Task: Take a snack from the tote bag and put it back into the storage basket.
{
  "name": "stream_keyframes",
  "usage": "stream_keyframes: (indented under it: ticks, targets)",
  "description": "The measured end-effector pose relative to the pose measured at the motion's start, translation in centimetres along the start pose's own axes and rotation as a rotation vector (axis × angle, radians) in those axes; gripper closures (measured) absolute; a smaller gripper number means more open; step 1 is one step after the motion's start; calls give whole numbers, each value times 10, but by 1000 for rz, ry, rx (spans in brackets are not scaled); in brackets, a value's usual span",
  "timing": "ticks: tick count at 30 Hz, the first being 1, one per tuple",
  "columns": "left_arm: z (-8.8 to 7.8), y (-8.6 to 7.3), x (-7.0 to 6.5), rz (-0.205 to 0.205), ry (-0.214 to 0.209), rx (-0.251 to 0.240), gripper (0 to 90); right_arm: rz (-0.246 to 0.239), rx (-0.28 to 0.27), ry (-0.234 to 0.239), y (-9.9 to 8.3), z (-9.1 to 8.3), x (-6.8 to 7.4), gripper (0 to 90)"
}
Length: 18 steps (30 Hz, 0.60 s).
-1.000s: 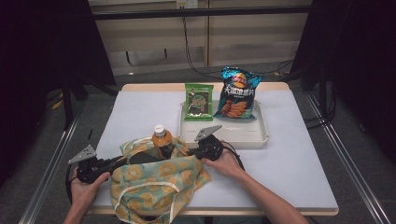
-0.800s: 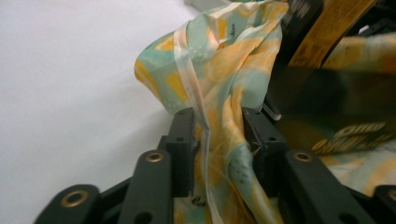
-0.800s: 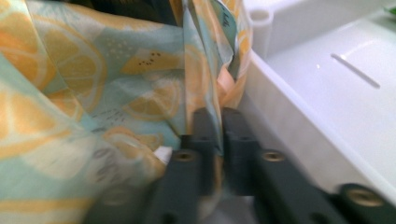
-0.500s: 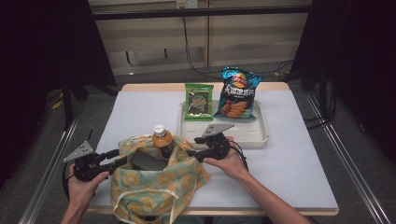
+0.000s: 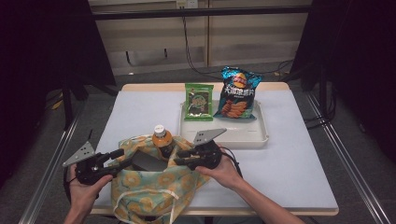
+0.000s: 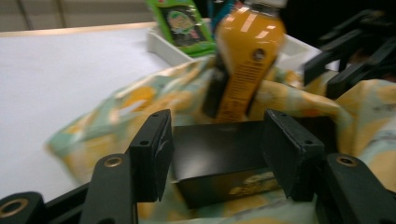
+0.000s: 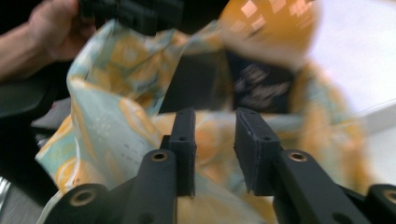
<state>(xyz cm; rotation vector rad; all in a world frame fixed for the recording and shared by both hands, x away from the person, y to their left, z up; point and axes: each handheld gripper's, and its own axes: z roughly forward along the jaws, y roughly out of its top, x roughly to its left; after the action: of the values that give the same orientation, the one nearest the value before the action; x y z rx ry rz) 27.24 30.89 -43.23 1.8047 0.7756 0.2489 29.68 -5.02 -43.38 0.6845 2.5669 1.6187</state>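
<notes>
Down at the near edge of the table [image 5: 299, 154], the patterned cloth bag [image 5: 154, 186] lies slumped with its mouth gaping toward the far side, and everything else is placed from it. The left gripper [image 5: 117, 157] hovers at the bag's left rim, jaws spread and just lately parting, pinching nothing; in the left gripper view the black box [image 6: 219, 158] sits beyond the gap, untouched. The right gripper [image 5: 183, 157] hangs at the bag's right rim, jaws partly apart after opening and then narrowing again, with only loose cloth behind them and no grip on it.

So, the score: two items look packed. The black box lies flat in the bag's mouth, its long axis running roughly from the bag's left rim to its right. The orange juice bottle [image 5: 162, 140] stands at the far lip of the bag, long axis upright, white cap pointing up, leaning slightly.

Still to go, by my reading: beyond the bag, the white tray [image 5: 261, 137] holds a green snack packet [image 5: 198, 101] and a blue chip bag [image 5: 237, 93], both propped up on end.
</notes>
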Motion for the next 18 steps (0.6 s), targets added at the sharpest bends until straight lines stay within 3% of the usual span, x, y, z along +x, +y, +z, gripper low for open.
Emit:
stream_keyframes:
  ticks: [4,7,11,16,18]
  targets:
    - [9,-5,-12,22,-44,50,436,3,36,-18,-9,14,5,395]
    - [14,-10,-20,41,-73,88,423,-5,71,-35,-11,20,7,359]
    - [19,-18,-23,60,-99,138,425,-9,66,0,-15,21,9,538]
    - [22,-23,-24,55,-130,156,423,-30,62,3,-15,14,13,885]
    - [25,-24,-27,73,-132,178,414,-21,53,14,-15,10,10,900]
